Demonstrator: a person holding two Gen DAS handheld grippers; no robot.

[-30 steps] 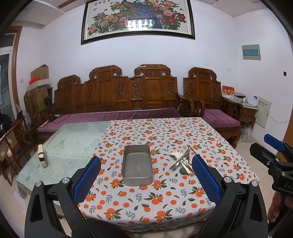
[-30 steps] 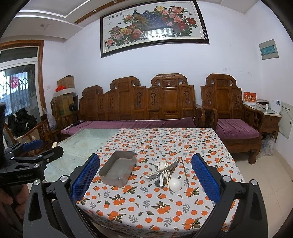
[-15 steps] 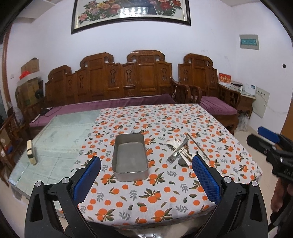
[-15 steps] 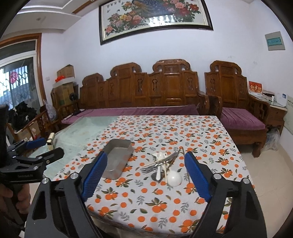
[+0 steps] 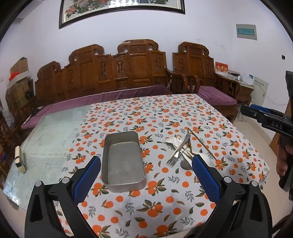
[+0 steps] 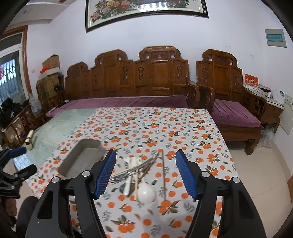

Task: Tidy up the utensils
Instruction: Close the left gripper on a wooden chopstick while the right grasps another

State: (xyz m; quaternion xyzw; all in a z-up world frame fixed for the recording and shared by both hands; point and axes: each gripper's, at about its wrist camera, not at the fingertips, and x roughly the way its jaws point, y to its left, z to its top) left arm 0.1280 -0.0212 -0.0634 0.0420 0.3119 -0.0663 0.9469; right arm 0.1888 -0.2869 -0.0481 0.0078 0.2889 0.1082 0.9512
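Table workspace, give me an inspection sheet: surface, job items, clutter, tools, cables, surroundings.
Surface: orange-print white tablecloth covers part of a glass-topped table.
Job's things: empty rectangular grey metal tray; to its right, a loose pile of utensils with metal forks, a white spoon and thin wooden chopsticks.
Clutter: small beige block on the glass.
Tools: left tool open, framing the tray; right tool open, over the pile; neither touches anything.
Cables: nothing seen.
Surroundings: carved wooden bench with purple cushions, framed floral picture, cardboard boxes.

White walls, a carved wooden bench (image 5: 117, 76) with purple cushions, perhaps tiled floor (image 6: 260, 175).
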